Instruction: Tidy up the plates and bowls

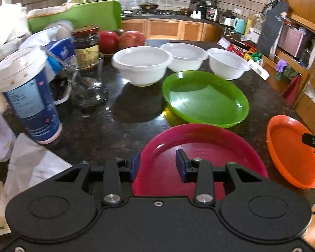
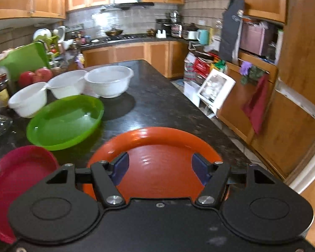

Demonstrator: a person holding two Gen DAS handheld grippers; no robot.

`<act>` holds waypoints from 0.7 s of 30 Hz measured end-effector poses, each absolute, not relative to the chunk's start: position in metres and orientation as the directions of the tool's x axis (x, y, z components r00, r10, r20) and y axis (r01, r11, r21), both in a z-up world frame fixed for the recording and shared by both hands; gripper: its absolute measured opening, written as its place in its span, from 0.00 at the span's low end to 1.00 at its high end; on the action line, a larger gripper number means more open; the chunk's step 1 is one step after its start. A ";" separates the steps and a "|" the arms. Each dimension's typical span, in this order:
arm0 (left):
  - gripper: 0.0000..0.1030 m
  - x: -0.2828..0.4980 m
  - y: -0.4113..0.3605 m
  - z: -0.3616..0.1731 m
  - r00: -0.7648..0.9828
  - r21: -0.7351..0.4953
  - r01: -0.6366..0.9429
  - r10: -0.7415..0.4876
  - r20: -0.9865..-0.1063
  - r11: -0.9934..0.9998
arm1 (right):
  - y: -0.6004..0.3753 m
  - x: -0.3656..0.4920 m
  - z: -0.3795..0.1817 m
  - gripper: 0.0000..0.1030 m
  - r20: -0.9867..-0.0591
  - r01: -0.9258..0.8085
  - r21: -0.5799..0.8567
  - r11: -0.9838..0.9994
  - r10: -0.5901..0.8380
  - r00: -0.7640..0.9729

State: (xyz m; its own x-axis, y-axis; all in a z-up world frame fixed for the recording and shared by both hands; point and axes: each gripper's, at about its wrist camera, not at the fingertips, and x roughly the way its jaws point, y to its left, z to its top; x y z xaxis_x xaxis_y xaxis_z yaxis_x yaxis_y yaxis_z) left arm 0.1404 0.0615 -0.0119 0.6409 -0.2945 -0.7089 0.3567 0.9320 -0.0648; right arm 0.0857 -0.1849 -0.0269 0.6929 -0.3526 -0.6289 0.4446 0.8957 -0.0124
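Observation:
Three white bowls (image 1: 142, 67) stand in a row at the far side of the dark counter (image 1: 107, 121). A green plate (image 1: 205, 98) lies in front of them. My left gripper (image 1: 157, 166) is open, with one blue pad on each side of the near rim of a magenta plate (image 1: 210, 145). My right gripper (image 2: 160, 170) is open over the near part of an orange plate (image 2: 157, 147). In the right wrist view the green plate (image 2: 65, 119), the magenta plate (image 2: 16, 174) and the bowls (image 2: 109, 79) lie to the left.
Clutter fills the counter's left side: a blue tumbler (image 1: 29, 96), a glass jar (image 1: 88, 90), a dark jar (image 1: 87, 44), pomegranates (image 1: 119, 40) and white paper (image 1: 31, 168). The counter's edge (image 2: 199, 113) drops to the floor on the right.

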 end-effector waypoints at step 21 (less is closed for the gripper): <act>0.45 0.096 -0.055 -0.007 0.568 -0.082 0.516 -0.412 -0.712 0.853 | -0.276 0.084 -0.041 0.58 -0.665 0.298 -0.013 0.955 -0.231 0.710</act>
State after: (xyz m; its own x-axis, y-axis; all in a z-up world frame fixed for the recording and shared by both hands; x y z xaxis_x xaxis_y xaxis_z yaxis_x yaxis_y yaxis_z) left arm 0.0962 -0.0551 -0.0074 0.5684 -0.4120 -0.7122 0.5156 0.8529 -0.0820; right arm 0.0835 -0.2764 -0.0412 0.7104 -0.2308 -0.6649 0.2978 0.9545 -0.0132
